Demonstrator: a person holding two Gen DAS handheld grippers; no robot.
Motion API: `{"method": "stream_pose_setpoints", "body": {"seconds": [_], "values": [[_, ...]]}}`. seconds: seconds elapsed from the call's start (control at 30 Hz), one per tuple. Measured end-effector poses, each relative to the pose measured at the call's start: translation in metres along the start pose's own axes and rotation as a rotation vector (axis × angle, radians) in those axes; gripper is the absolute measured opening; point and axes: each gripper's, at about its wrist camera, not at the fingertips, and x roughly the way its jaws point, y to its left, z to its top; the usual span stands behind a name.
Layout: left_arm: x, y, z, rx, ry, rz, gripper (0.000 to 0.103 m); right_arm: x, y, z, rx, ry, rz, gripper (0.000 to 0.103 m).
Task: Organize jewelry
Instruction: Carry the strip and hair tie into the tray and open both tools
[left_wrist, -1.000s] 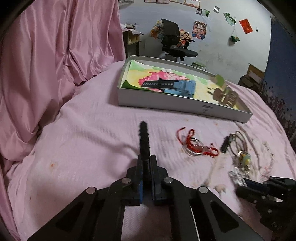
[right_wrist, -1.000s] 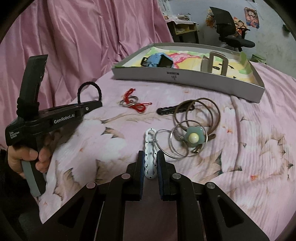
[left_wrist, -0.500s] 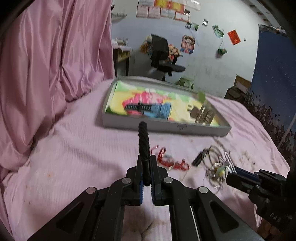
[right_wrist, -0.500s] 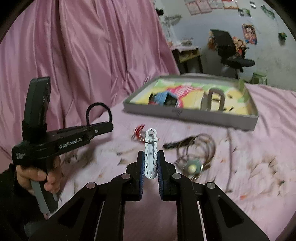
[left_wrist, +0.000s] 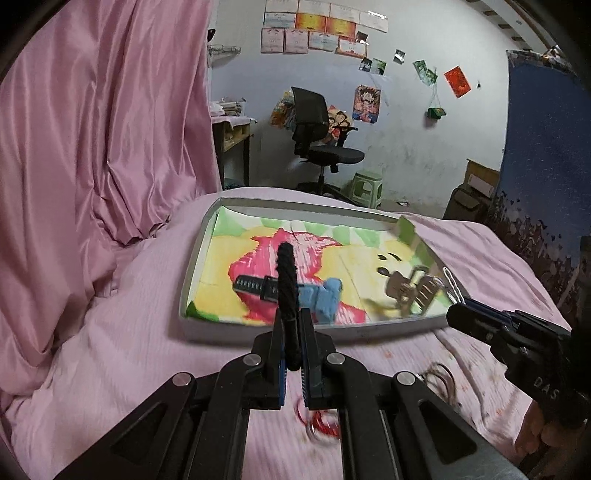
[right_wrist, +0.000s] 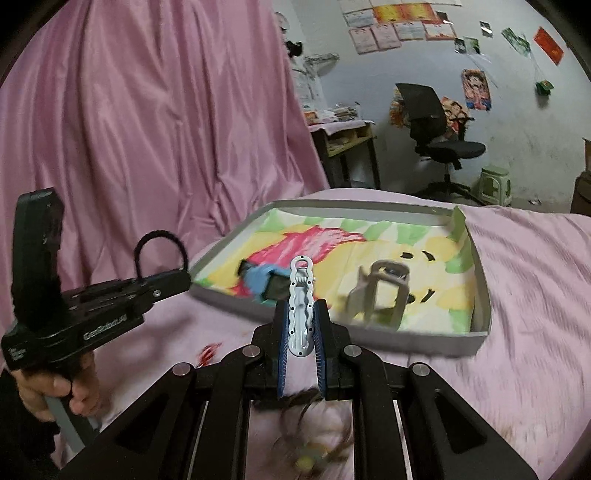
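Observation:
My left gripper (left_wrist: 291, 325) is shut on a black hair tie (left_wrist: 287, 288) that stands up as a loop between its pads, just short of the grey tray (left_wrist: 221, 328). My right gripper (right_wrist: 300, 321) is shut on a pale blue wavy hair clip (right_wrist: 301, 306), also lifted near the tray's (right_wrist: 424, 341) front wall. In the tray lie a black and blue watch (left_wrist: 288, 290) and a tan claw clip (right_wrist: 380, 295). A red cord with rings (left_wrist: 321, 424) and brown hair ties with a green bauble (right_wrist: 306, 454) lie blurred on the pink bedspread below the grippers.
Pink curtain (left_wrist: 92, 147) hangs at the left. A black office chair (left_wrist: 321, 136), a green stool (left_wrist: 365, 184) and a desk (right_wrist: 343, 136) stand beyond the bed. A hand (right_wrist: 55, 391) grips the left tool's handle.
Both grippers rose from the bedspread and moved forward toward the tray, carrying the hair tie and the clip. The loose jewelry now lies below and behind the fingertips.

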Motion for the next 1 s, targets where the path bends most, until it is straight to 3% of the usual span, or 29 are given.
{"method": "stream_pose_setpoints", "body": {"seconds": [0.3, 0.5, 1.0], "values": [[0.051, 0.01, 0.019, -0.017, 0.116, 0.031, 0.006, 0.059, 0.003, 0.019, -0.064, 0.054, -0.07, 0.012], [0.074, 0.024, 0.016, -0.071, 0.213, 0.028, 0.006, 0.074, 0.008, 0.019, -0.091, 0.102, -0.075, 0.012], [0.08, 0.026, 0.02, -0.078, 0.245, 0.023, 0.006, 0.082, 0.005, 0.014, -0.092, 0.173, -0.085, 0.012]]}}
